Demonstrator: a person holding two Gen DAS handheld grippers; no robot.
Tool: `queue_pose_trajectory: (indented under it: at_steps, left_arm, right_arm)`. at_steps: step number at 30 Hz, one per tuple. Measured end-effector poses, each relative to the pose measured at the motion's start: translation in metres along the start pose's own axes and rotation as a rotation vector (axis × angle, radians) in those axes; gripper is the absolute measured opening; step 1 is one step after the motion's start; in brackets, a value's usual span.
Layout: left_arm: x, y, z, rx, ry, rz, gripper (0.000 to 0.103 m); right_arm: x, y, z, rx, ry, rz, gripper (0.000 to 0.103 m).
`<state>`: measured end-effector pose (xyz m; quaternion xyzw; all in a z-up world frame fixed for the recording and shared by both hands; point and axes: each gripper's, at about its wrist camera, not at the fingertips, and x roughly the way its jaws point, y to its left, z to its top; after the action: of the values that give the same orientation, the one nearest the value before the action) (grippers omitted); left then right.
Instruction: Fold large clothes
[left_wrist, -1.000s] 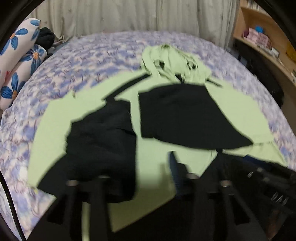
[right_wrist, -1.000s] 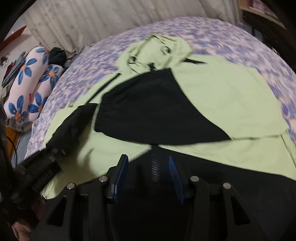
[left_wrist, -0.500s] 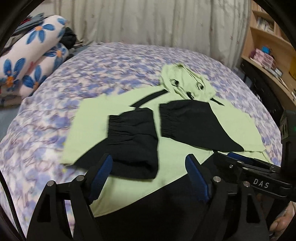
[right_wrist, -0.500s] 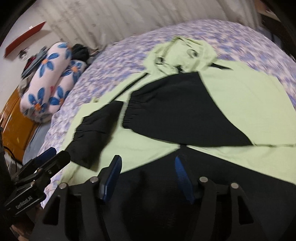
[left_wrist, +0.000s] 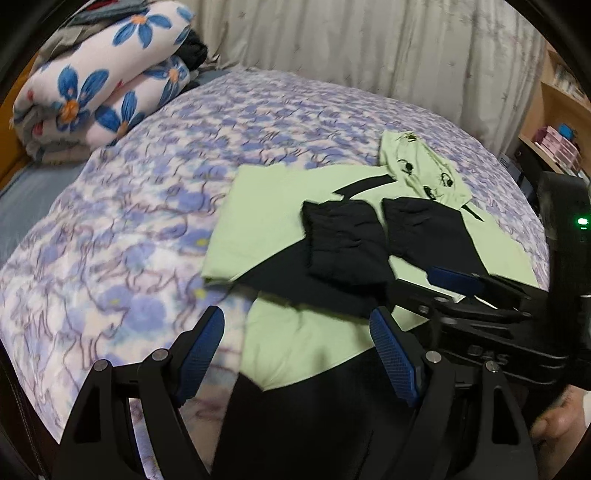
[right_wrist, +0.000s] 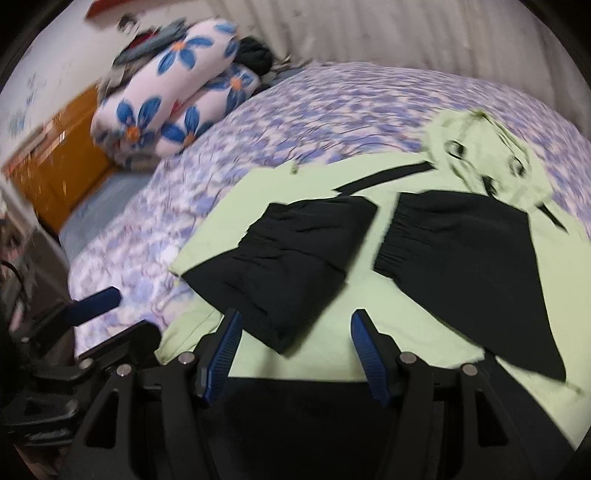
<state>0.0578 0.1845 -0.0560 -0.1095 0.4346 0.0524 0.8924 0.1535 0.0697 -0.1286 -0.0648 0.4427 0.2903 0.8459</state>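
A light green hoodie (left_wrist: 266, 206) lies flat on the bed, its hood (left_wrist: 421, 173) at the far end. Both black sleeves are folded in over the body: the left sleeve (right_wrist: 291, 258) and the right sleeve (right_wrist: 461, 258). The black hem (left_wrist: 314, 413) lies nearest me. My left gripper (left_wrist: 299, 350) hovers open over the hem's left corner with nothing between its pads. My right gripper (right_wrist: 295, 350) stands open above the lower body, just short of the left sleeve's end. In the left wrist view the right gripper (left_wrist: 454, 280) shows at the right.
Purple flowered bedspread (left_wrist: 129, 221) covers the bed. A rolled quilt with blue flowers (left_wrist: 99, 85) lies at the far left corner. Curtains (left_wrist: 369, 48) hang behind, shelves (left_wrist: 554, 122) stand at the right, and a wooden headboard (right_wrist: 62, 158) at the left. A hand (left_wrist: 557, 421) holds the right gripper.
Both grippers have opened wider and drawn off to the left, so the hoodie now sits further right in each view. The black fabric seen between the right pads is no longer there.
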Motion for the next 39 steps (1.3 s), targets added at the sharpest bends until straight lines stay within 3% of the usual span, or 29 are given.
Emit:
queue_pose_trajectory:
  at_steps: [3,8,9,10,11,12,16,20,22,23,25,26,30,33,39]
  left_arm:
    - [0.004,0.012,-0.004,-0.028,0.021,0.008,0.080]
    - [0.007,0.022,-0.007,-0.053,0.042,0.004,0.080]
    - [0.007,0.022,-0.007,-0.053,0.042,0.005,0.080]
    - [0.007,0.023,-0.007,-0.054,0.039,0.007,0.080]
    - [0.006,0.023,-0.007,-0.054,0.036,0.008,0.080]
    - [0.006,0.023,-0.007,-0.054,0.034,0.008,0.080]
    - [0.002,0.018,-0.006,-0.045,0.017,0.007,0.080]
    - [0.000,0.011,-0.007,-0.021,0.002,0.003,0.080]
    - [0.001,0.007,-0.007,-0.006,0.002,0.001,0.080]
    - [0.002,0.005,-0.008,0.000,0.005,-0.002,0.080]
    - [0.006,0.000,-0.009,0.010,0.014,-0.007,0.080]
    - [0.008,-0.002,-0.009,0.015,0.019,-0.010,0.080]
    - [0.016,-0.011,-0.007,0.032,0.034,-0.016,0.080]
    - [0.025,-0.020,0.001,0.056,0.050,-0.029,0.080]
    - [0.058,-0.030,0.038,0.141,0.068,0.024,0.080]
  right_arm:
    - [0.023,0.010,0.003,-0.043,0.047,-0.039,0.061]
    - [0.057,0.015,0.007,-0.090,0.114,-0.182,0.061]
    - [0.057,0.014,0.009,-0.079,0.107,-0.172,0.049]
    - [0.055,0.014,0.013,-0.079,0.101,-0.157,0.023]
    - [0.048,0.015,0.018,-0.093,0.080,-0.175,0.015]
    - [0.039,0.015,0.024,-0.095,0.041,-0.180,0.010]
    - [-0.025,-0.011,0.049,0.014,-0.143,-0.130,0.008]
    - [-0.087,-0.074,0.049,0.231,-0.303,-0.116,0.008]
    - [-0.100,-0.106,0.037,0.323,-0.307,-0.143,0.010]
    - [-0.100,-0.125,0.026,0.371,-0.269,-0.160,0.014]
    - [-0.094,-0.154,0.002,0.451,-0.175,-0.180,0.050]
    - [-0.091,-0.167,-0.013,0.492,-0.133,-0.187,0.055]
    - [-0.083,-0.195,-0.065,0.564,-0.015,-0.208,0.057]
    - [-0.085,-0.207,-0.088,0.599,0.000,-0.194,0.057]
    - [-0.092,-0.240,-0.085,0.659,-0.041,-0.134,0.057]
